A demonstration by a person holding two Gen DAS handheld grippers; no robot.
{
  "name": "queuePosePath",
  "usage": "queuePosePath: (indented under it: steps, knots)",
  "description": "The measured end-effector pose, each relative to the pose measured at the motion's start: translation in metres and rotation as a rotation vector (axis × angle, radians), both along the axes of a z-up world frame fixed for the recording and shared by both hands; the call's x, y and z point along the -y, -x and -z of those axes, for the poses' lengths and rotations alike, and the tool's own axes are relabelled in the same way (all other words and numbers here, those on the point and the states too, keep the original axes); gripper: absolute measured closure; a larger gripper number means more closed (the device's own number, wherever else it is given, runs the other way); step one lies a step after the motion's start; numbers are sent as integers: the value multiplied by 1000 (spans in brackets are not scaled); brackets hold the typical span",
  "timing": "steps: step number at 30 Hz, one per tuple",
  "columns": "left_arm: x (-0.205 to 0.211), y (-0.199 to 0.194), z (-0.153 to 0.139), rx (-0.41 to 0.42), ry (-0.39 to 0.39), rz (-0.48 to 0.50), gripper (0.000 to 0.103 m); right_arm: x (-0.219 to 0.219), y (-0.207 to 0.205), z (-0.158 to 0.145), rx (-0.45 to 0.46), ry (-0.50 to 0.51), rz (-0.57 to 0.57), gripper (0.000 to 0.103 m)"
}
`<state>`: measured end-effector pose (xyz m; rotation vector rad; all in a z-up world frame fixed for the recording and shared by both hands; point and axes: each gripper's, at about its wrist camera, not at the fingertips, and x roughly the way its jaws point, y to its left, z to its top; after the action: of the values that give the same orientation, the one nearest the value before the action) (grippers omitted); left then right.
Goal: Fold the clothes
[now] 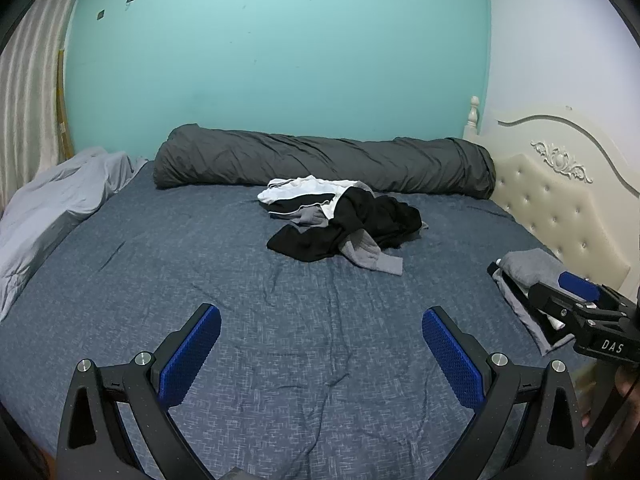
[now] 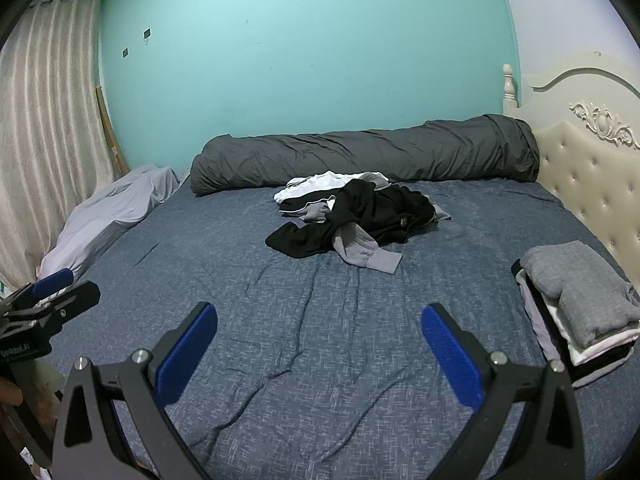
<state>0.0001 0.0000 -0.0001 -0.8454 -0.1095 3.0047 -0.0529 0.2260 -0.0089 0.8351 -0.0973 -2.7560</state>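
A loose pile of black, grey and white clothes (image 1: pixel 344 220) lies in the far middle of the bed; it also shows in the right wrist view (image 2: pixel 356 216). A stack of folded clothes (image 2: pixel 580 300) with a grey garment on top sits at the right edge, partly hidden by the right gripper in the left wrist view (image 1: pixel 524 268). My left gripper (image 1: pixel 322 320) is open and empty above the near part of the bed. My right gripper (image 2: pixel 320 318) is open and empty, left of the folded stack.
The bed has a dark blue sheet (image 1: pixel 240 272). A rolled dark grey duvet (image 1: pixel 320 164) lies along the teal wall. A light grey blanket (image 1: pixel 56 200) is bunched at the left. A cream tufted headboard (image 2: pixel 592 164) stands at the right. Curtains (image 2: pixel 44 120) hang at the left.
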Motion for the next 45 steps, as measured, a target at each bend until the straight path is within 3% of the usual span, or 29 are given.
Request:
queuePosePath:
  steps: [45]
  knots:
    - [-1, 3, 1, 10, -2, -6, 0, -6, 1, 2, -5, 4, 14, 1]
